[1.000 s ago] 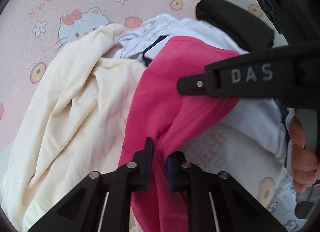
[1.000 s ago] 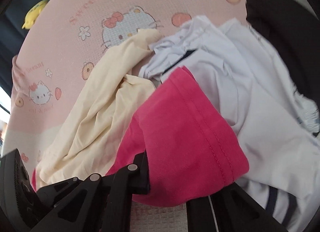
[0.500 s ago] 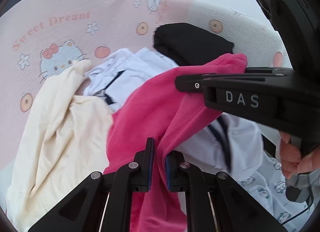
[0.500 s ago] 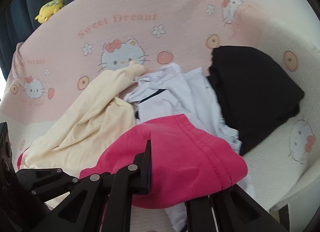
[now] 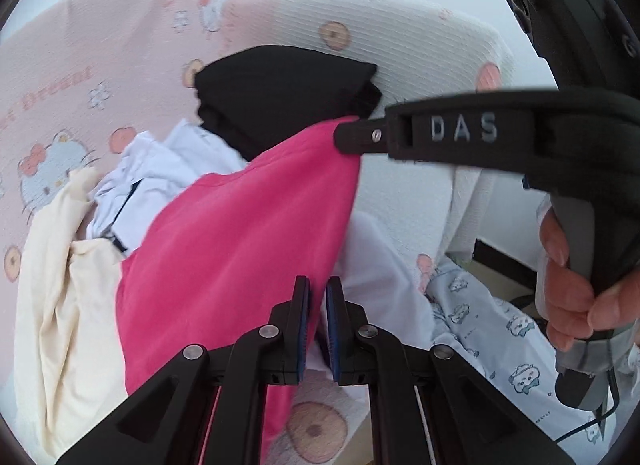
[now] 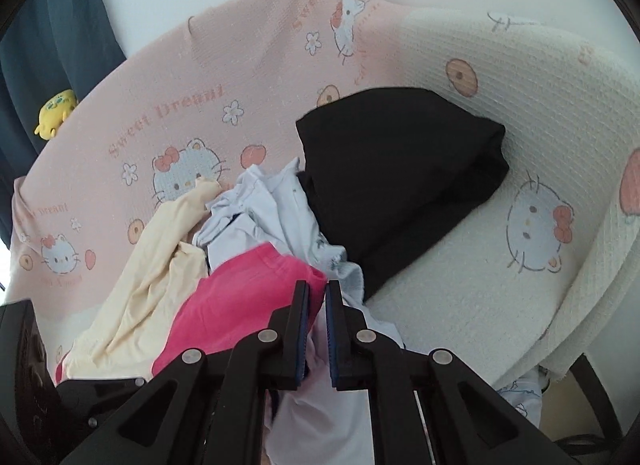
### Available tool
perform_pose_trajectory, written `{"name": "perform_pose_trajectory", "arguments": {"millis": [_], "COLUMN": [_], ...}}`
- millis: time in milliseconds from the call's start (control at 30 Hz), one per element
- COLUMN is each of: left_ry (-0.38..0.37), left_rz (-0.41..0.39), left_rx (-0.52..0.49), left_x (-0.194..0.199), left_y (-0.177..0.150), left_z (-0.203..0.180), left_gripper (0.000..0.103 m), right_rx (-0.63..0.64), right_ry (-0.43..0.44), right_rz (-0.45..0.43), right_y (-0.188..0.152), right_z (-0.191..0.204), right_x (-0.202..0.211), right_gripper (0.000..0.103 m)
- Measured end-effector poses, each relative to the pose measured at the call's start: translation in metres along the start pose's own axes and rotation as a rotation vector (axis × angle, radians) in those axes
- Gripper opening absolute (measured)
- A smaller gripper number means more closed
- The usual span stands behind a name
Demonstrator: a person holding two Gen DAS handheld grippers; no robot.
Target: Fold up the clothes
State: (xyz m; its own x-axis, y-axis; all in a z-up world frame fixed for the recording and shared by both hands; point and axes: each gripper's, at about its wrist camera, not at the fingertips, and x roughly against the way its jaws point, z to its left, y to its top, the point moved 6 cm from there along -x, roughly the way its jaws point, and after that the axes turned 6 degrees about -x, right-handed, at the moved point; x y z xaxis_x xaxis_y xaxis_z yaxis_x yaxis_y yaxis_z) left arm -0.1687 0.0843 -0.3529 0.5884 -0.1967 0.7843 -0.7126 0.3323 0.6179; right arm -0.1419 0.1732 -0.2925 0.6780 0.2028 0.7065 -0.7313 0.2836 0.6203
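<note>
A bright pink garment hangs stretched between both grippers above a pile of clothes. My left gripper is shut on its lower edge. My right gripper, seen from the side, pinches the upper corner. In the right wrist view its jaws are closing, with the pink garment's edge between the pads. Under it lie a cream garment, a crumpled white garment with a dark trim, and a folded black garment further back.
The clothes rest on a sofa under a pink and cream cartoon-cat cover. A person's hand grips the right handle, above a leg in light blue patterned cloth. A yellow plush toy sits by a dark blue curtain.
Both grippers rose and drew back from the pile with the pink garment, which now spreads taut between them. The black garment and the cream end of the sofa came into view.
</note>
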Motion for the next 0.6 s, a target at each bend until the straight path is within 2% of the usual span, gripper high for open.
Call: {"name": "perform_pose_trajectory", "arguments": {"millis": [133,267,433,500,567,600], "left_ry": [0.003,0.038,0.070,0.056,0.032,0.025], "left_rz": [0.002,0.023,0.013,0.020,0.032,0.042], "left_rx": [-0.034,-0.012,0.160,0.228,0.298,0.325], "left_x": [0.000,0.000,0.006,0.004,0.004,0.003], "left_y": [-0.003,-0.006,-0.006,-0.007,-0.010,-0.012], "left_z": [-0.009,-0.006,0.026,0.042,0.055,0.062], "left_gripper": [0.007,0.007,0.007,0.007,0.009,0.010], "right_rx": [-0.012,-0.092,-0.152,-0.179,-0.207,-0.220], "right_ry": [-0.036,-0.001,0.067,0.083,0.088,0.092], "right_rz": [0.025,0.040,0.023,0.013,0.015,0.014], "right_y": [-0.014,-0.019,-0.019,-0.019,-0.018,-0.019], "right_z": [-0.015,-0.028,-0.028,-0.027,-0.028,-0.029], "right_x": [-0.003,-0.003,0.011,0.017,0.018,0.020], "right_gripper": [0.006,0.006,0.007,0.008,0.013,0.024]}}
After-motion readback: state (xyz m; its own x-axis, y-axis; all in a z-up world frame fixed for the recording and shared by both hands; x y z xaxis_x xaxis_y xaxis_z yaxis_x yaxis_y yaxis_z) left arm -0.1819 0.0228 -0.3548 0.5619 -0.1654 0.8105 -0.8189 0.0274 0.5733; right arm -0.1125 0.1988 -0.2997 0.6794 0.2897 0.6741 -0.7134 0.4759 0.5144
